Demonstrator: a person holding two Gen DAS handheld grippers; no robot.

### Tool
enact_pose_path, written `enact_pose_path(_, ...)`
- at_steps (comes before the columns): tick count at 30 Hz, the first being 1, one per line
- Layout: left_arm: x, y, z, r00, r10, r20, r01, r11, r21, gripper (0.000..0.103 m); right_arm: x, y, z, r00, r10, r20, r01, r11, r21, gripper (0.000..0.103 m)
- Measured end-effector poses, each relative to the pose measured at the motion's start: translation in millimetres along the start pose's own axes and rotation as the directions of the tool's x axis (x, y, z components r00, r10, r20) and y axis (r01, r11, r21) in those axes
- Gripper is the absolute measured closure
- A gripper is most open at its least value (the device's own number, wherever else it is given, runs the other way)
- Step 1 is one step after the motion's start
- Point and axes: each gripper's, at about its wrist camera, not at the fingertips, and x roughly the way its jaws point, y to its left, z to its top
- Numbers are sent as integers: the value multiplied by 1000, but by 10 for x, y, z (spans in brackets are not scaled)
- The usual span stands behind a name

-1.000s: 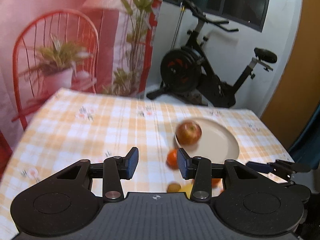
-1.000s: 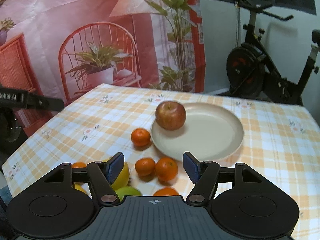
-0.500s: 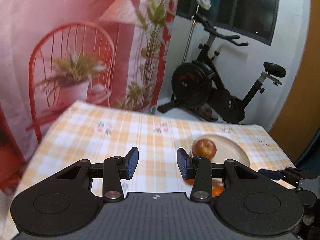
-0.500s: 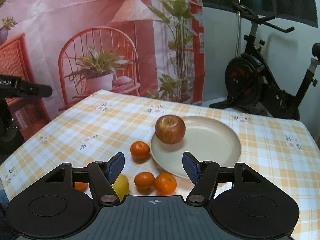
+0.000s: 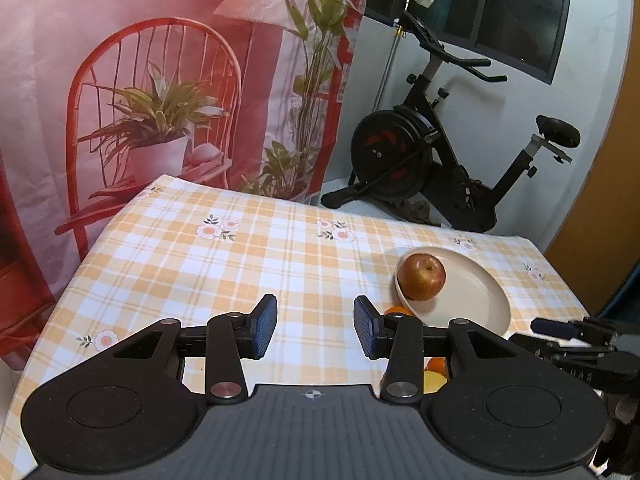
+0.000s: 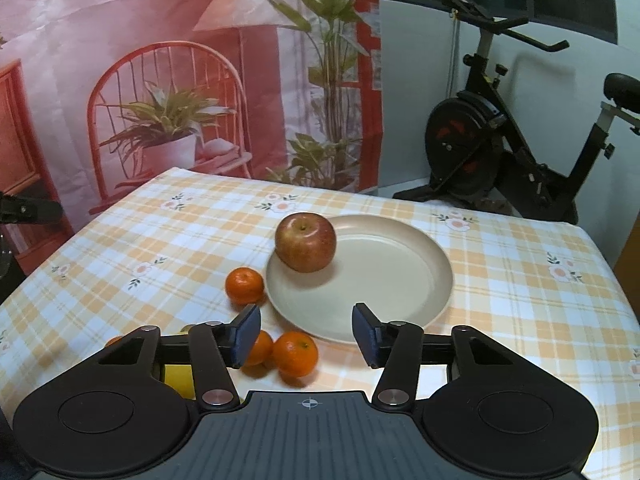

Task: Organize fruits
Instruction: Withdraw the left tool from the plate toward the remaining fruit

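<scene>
One apple [image 6: 305, 242] sits on the plate [image 6: 404, 276], against the plate's left rim, stem up. The plate lies on the checked tablecloth [image 6: 168, 240], toward the table's right half and nearer its far edge than the loose fruit is. Three mandarins show clearly in the right wrist view: one [image 6: 244, 285] on the cloth just beside the plate's left rim, and two more, one [image 6: 295, 353] in full view and one [image 6: 258, 348] partly behind the left fingertip, touching each other close to the plate's near rim. A yellow fruit [image 6: 179, 376] lies at the near left, mostly hidden behind the tool. The right gripper [image 6: 306, 336] hangs above the near mandarins with its jaws spread and nothing between them. The left gripper [image 5: 315, 327] is over bare cloth left of the plate, jaws likewise spread and empty. An exercise bike [image 5: 440, 152] stands beyond the table's far edge, beside a printed backdrop [image 5: 160, 80].
</scene>
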Motion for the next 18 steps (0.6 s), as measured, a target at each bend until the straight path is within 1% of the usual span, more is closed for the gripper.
enact_pose_path(3, 32, 2, -53, 1000, 2, -21, -2, 1000, -1, 58, 23, -33, 2, 1000, -7, -6, 7, 1000, 3, 59)
enact_pose_path(6, 59, 42, -84, 999, -4, -37, 3, 1000, -21, 58, 54, -74, -17, 1000, -12, -23, 12, 1000, 14, 62)
enact_pose_path(12, 80, 31, -27, 1000, -8, -30, 8, 1000, -11, 58, 110, -119, -51, 999, -15, -47, 16, 1000, 24, 64)
enact_pose_path(15, 88, 30, 94, 1000, 1, -4, -1, 1000, 23, 58, 139, -141, -63, 998, -10, -56, 12, 999, 33, 64)
enact_pose_path(18, 65, 70, 307, 999, 25, 47, -27, 999, 43, 58, 201, -135, -77, 997, 0, -74, 3, 999, 35, 64)
